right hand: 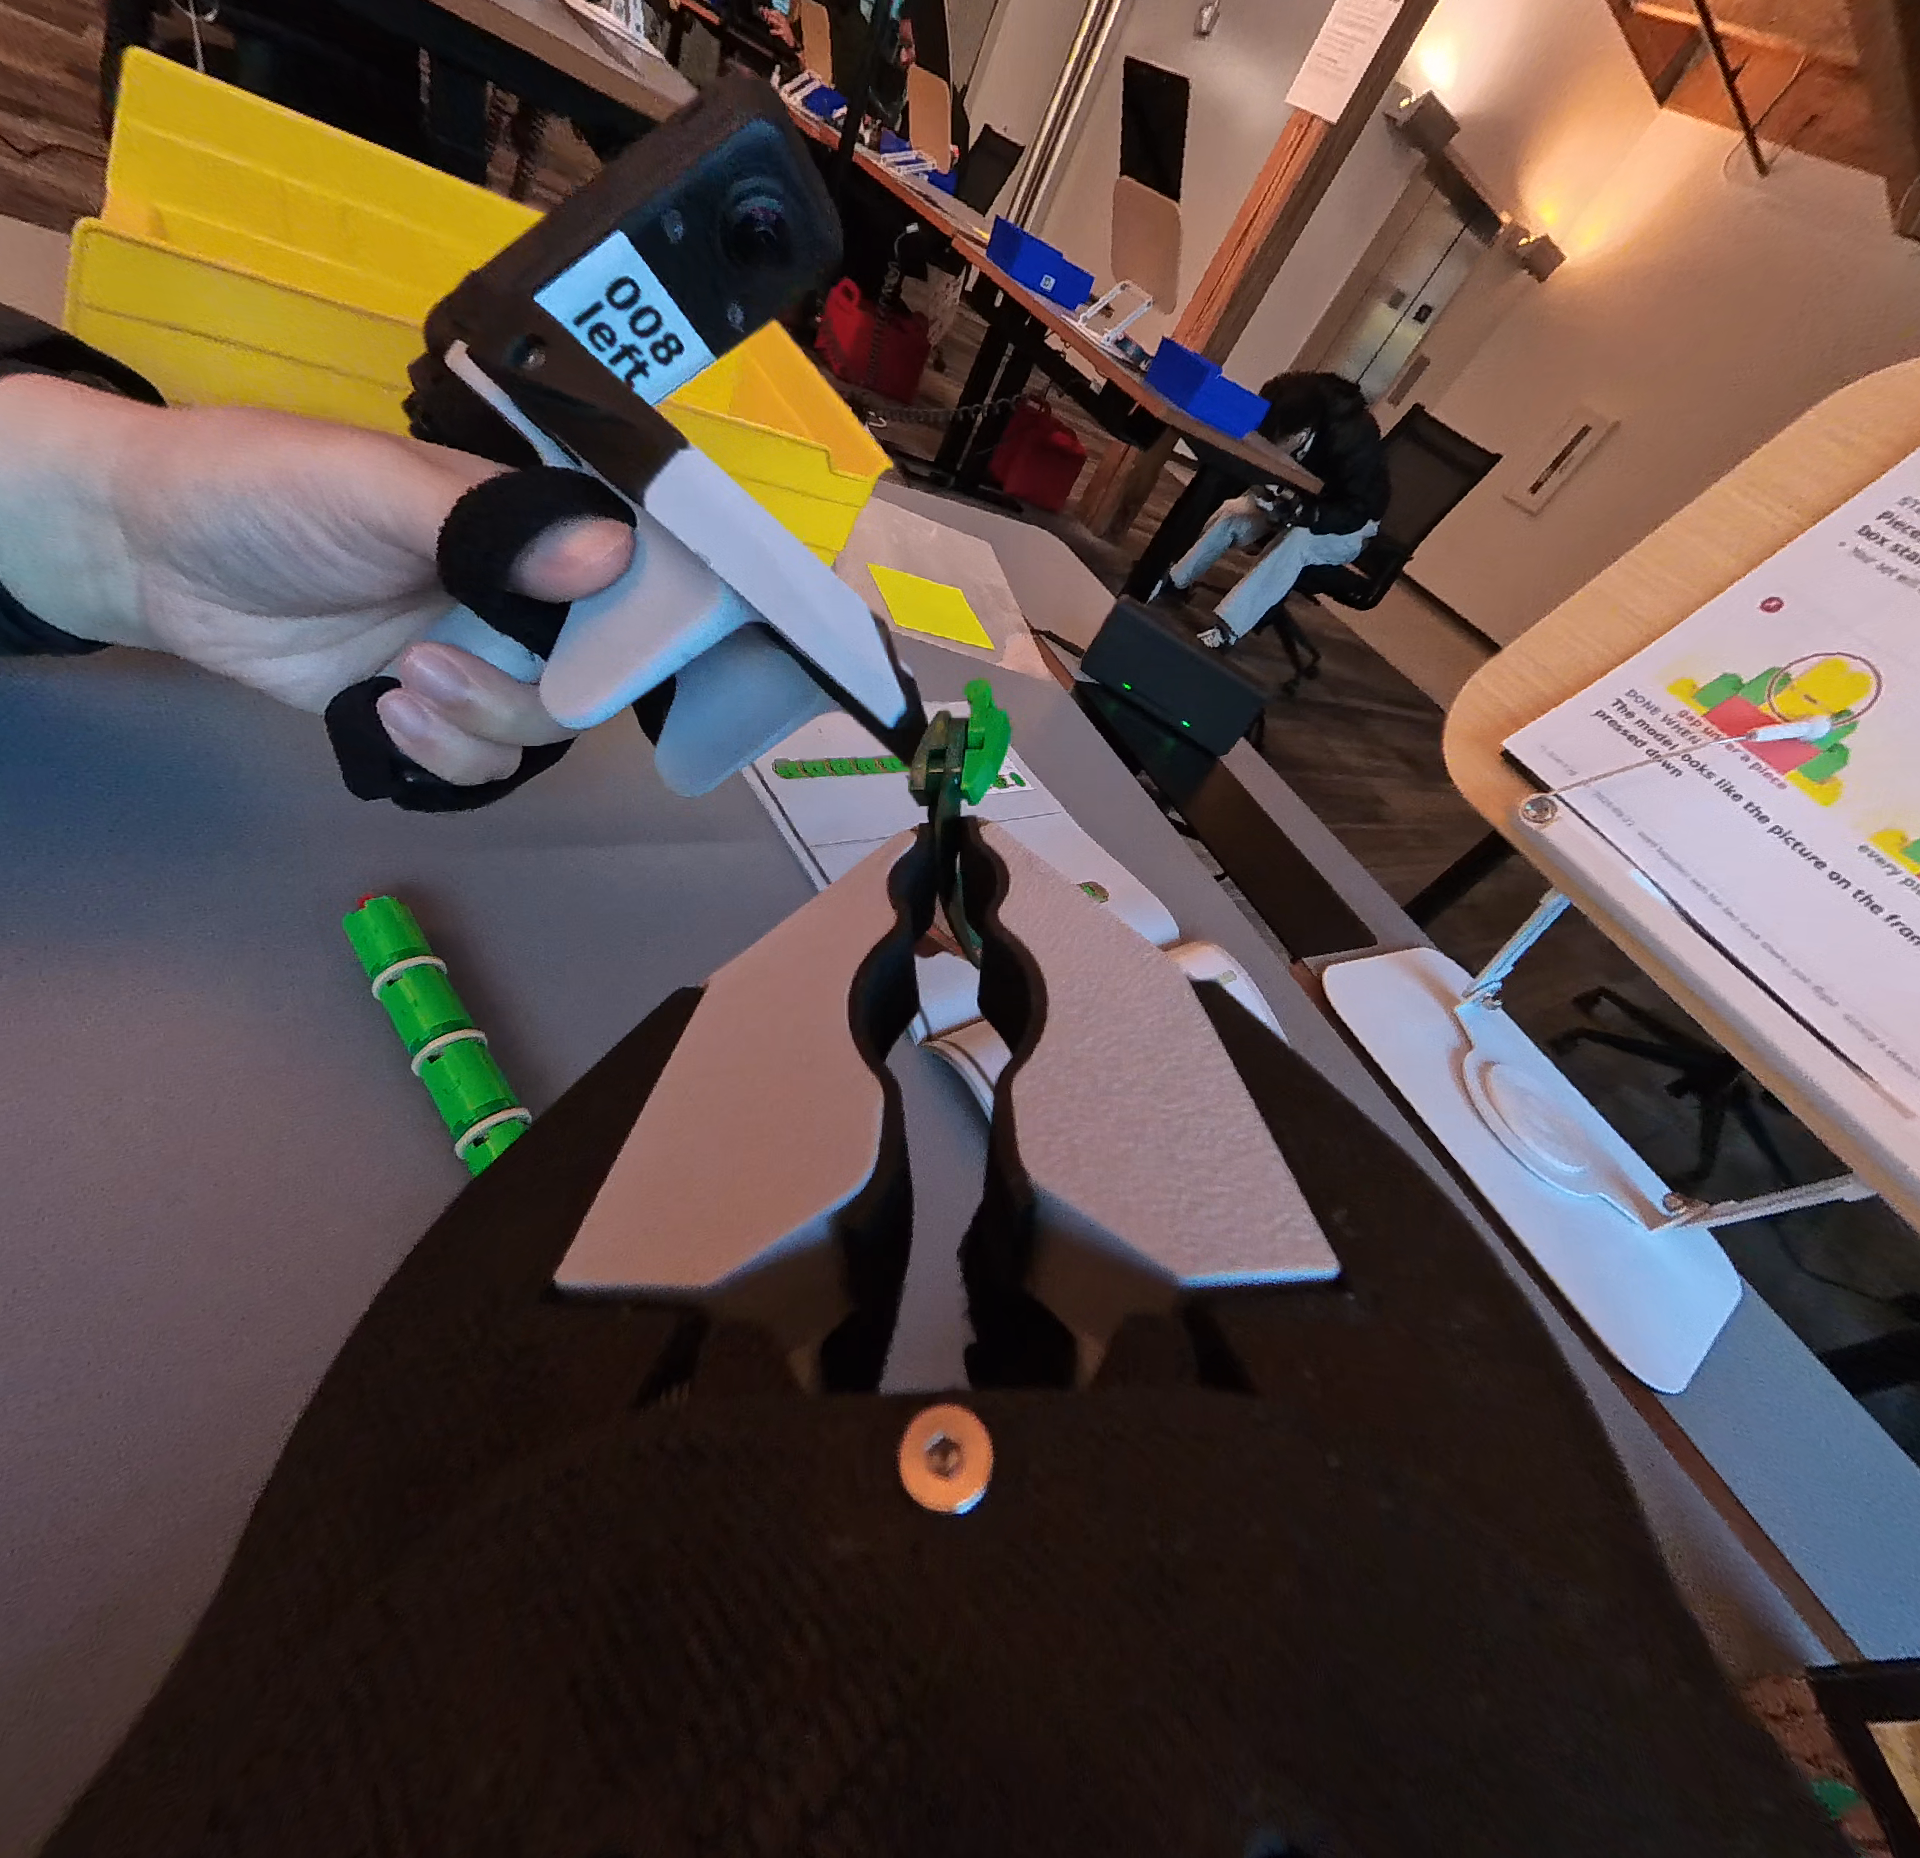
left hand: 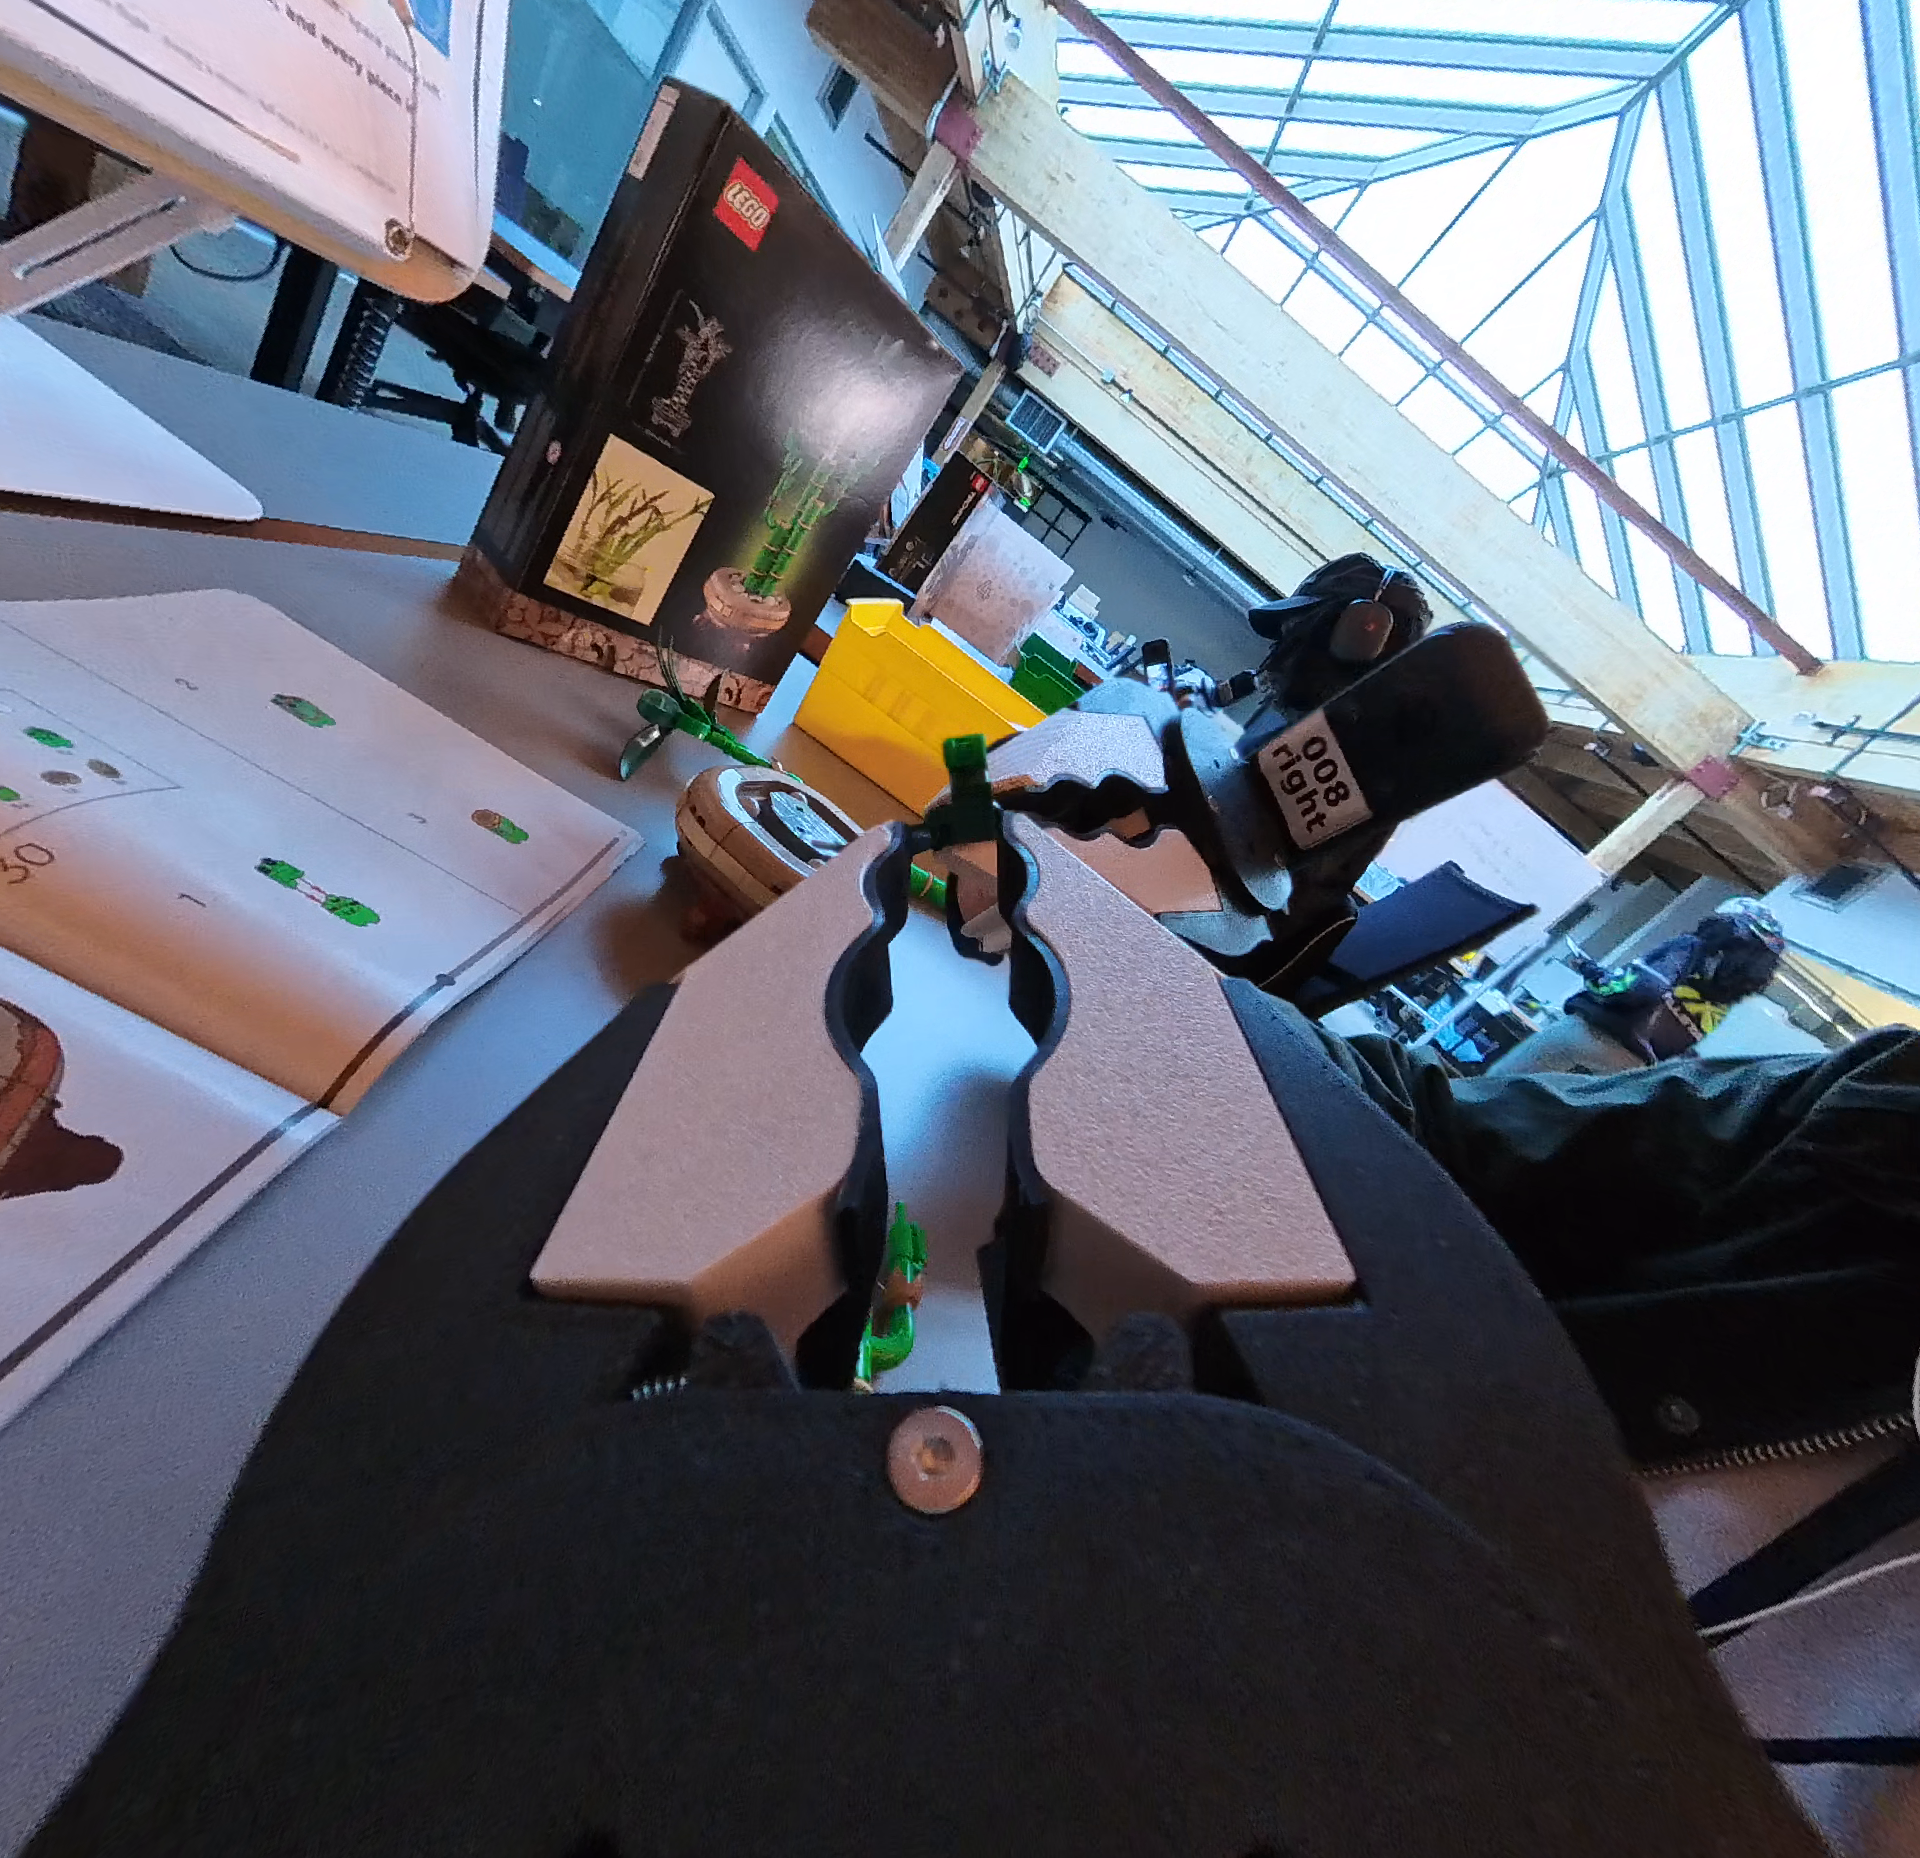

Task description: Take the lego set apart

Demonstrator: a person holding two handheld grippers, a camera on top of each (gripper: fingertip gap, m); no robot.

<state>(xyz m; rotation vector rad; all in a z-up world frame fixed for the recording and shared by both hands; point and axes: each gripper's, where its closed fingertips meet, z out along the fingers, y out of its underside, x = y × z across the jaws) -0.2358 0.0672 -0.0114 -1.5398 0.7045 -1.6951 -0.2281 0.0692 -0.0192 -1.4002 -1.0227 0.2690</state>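
now | left gripper [left hand: 951, 842] pinching green lego piece [left hand: 961, 806] | right gripper [right hand: 940, 852] pinching same piece

bin [right hand: 281, 250]: yellow, upper left | bamboo stalk [right hand: 431, 1029]: bright green with pale rings, lower left | held piece [right hand: 971, 743]: light and dark green, centre | set box [left hand: 717, 395]: black, upper centre

Open workshop hall: rows of worktables [right hand: 1049, 281], parts bins [right hand: 1039, 260], skylight [left hand: 1558, 198].
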